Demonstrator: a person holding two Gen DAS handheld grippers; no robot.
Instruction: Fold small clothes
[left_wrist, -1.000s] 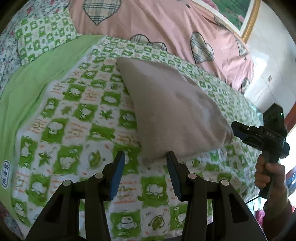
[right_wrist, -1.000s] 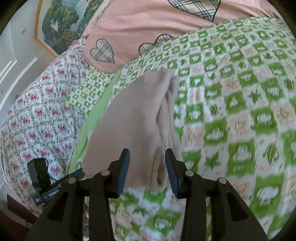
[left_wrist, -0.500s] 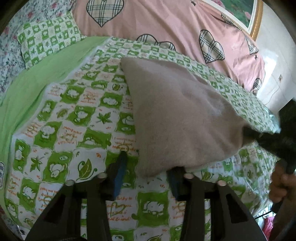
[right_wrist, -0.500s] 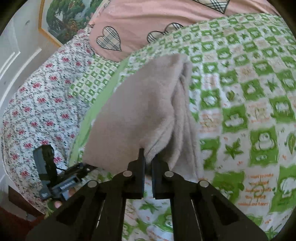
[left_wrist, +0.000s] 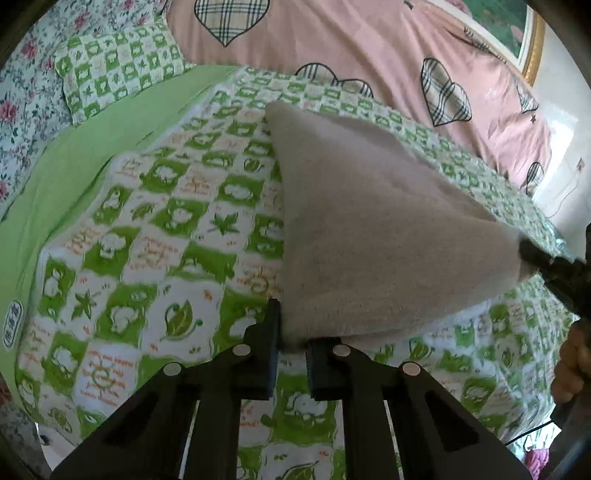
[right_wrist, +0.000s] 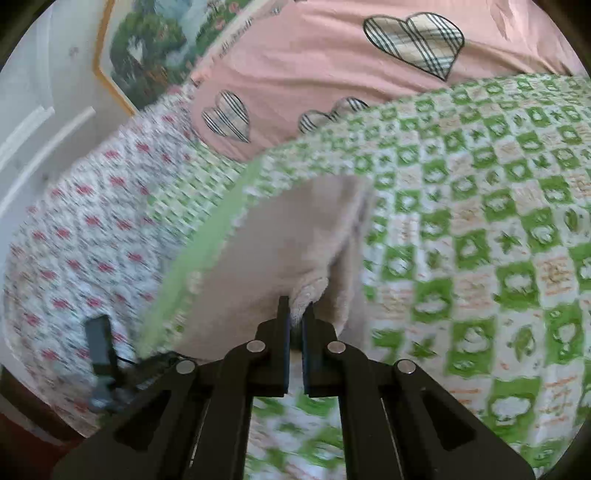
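Both the left tongs and right tongs pinch corners of the beige fleecy folded garment, lifted over the green-checked bed quilt.

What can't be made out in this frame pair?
- Beige garment: underside and type hidden by its own folds, both views.
- Right gripper: tips buried in cloth, left wrist view.
- Left gripper: motion-blurred, right wrist view.
- Painting: cropped by the image edge.

Bare green checked sheet lies left of the beige garment; pink quilt banks up behind
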